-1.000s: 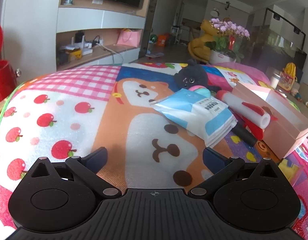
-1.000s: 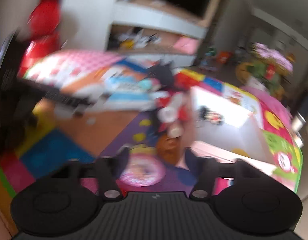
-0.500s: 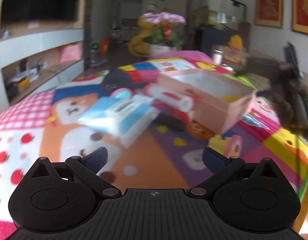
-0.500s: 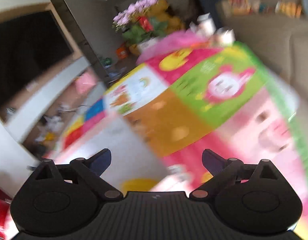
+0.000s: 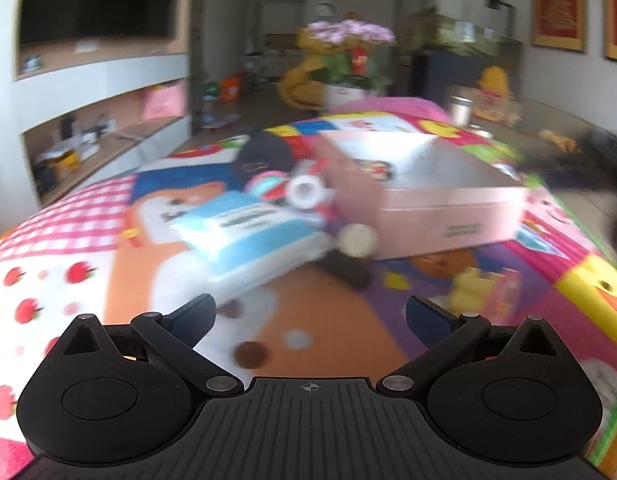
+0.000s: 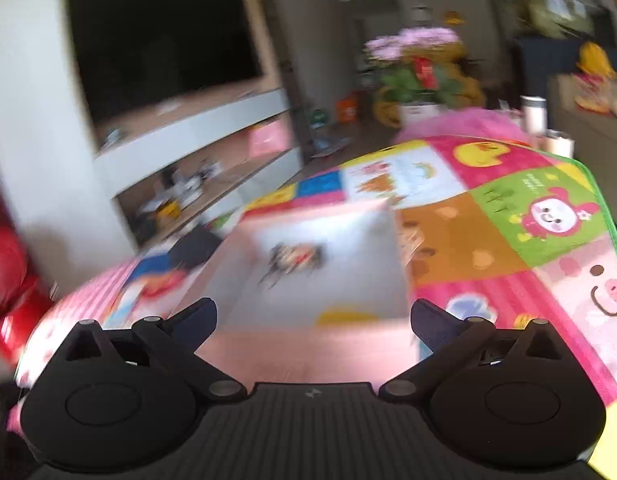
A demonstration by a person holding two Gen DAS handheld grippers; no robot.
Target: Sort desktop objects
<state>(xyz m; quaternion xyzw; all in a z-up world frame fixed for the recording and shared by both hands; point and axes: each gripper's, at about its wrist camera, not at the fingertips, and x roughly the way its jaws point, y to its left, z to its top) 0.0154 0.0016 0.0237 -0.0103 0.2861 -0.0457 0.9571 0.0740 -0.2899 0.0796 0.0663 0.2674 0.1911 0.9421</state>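
Note:
A pink open box lies on a colourful cartoon mat. Left of it lie a blue and white tissue pack, a white and red roller, a dark marker with a pale cap and a black plush toy. My left gripper is open and empty, above the mat in front of the pack. My right gripper is open and empty, just above the near wall of the box. Inside the box lies a small dark and red item, blurred.
A yellow and pink toy lies on the mat in front of the box. A flower pot stands beyond the mat's far end. A TV wall with shelves is at the left. A white cup stands at the far right.
Both views have swung. The left gripper has moved closer to the tissue pack and box. The right gripper has turned back from the mat's right part and now faces the box from its near side.

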